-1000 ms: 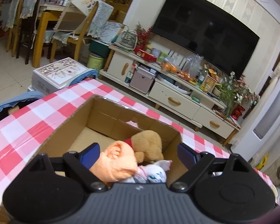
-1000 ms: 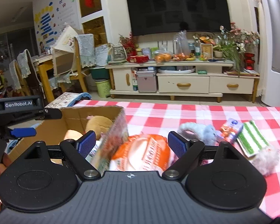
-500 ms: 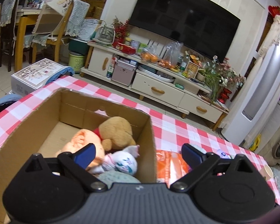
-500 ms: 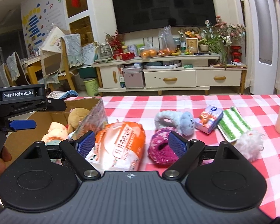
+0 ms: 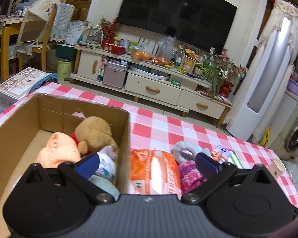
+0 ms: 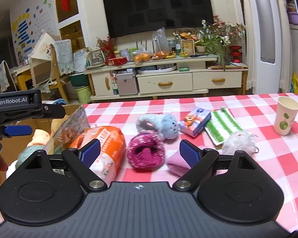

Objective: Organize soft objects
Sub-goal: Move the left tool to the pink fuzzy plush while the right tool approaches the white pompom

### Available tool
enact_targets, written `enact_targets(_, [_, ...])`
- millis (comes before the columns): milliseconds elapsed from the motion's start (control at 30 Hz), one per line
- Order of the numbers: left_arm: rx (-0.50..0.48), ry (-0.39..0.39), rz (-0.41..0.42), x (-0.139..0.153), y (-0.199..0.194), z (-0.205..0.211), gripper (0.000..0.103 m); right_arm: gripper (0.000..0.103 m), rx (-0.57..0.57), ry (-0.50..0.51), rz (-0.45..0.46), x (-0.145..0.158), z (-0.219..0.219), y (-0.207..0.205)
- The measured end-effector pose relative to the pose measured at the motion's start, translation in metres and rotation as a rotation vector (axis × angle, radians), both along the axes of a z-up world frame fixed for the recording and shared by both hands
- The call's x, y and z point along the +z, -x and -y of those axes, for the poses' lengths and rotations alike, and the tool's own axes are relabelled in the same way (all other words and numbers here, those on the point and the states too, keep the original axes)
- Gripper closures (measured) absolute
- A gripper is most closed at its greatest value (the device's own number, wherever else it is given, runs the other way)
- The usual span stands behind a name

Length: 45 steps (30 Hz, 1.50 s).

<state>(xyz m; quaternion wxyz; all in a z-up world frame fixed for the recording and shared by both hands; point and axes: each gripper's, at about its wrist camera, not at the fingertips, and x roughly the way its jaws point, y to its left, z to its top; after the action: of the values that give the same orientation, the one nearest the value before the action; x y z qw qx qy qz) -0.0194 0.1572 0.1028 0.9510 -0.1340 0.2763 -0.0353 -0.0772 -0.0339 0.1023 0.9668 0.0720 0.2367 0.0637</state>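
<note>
The magenta knitted slipper (image 6: 146, 151) is being framed straight ahead between the right gripper (image 6: 139, 152)'s spread, empty jaws, while the left gripper (image 5: 147, 162), just opened wide and empty, is being held nearer the cardboard box (image 5: 19, 123).

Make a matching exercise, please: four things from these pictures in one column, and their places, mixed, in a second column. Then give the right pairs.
Things:
1. brown teddy bear
2. paper cup
3. orange bag
4. magenta knitted hat

Places:
A. on the cloth, just beside the box wall
B. inside the cardboard box
C. far right on the checked cloth
D. straight ahead of the right gripper, between its open jaws

Pairs: 1-B, 2-C, 3-A, 4-D
</note>
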Motion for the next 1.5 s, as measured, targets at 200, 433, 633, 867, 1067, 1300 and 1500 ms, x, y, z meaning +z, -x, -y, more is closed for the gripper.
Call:
enact_targets(200, [-0.039,-0.027,-0.004,-0.003,-0.001,0.016,0.001,0.0,-0.035,-0.015,-0.006,-0.006,0.007,0.004])
enact_targets(433, [-0.077,-0.049,-0.019,-0.008,-0.003,0.032,0.001,0.0,-0.069,-0.022,-0.012,-0.008,0.008,0.007])
enact_targets(633, [-0.114,-0.064,-0.026,-0.012,-0.004,0.046,0.001,0.0,-0.096,-0.032,-0.014,-0.011,0.014,0.008])
enact_targets(867, [-0.156,-0.079,-0.032,-0.017,-0.006,0.066,0.001,0.0,-0.137,-0.044,-0.017,-0.014,0.019,0.012])
enact_targets(1067, [-0.196,-0.097,-0.038,-0.023,-0.005,0.082,0.001,0.0,-0.182,-0.052,-0.02,-0.017,0.026,0.013])
enact_targets(1300, [-0.266,-0.115,-0.05,-0.033,-0.007,0.106,0.001,0.0,-0.231,-0.063,-0.027,-0.028,0.038,0.01])
enact_targets(1500, [-0.342,-0.119,-0.067,-0.045,-0.008,0.13,0.001,0.0,-0.264,-0.111,-0.04,-0.039,0.059,0.001])
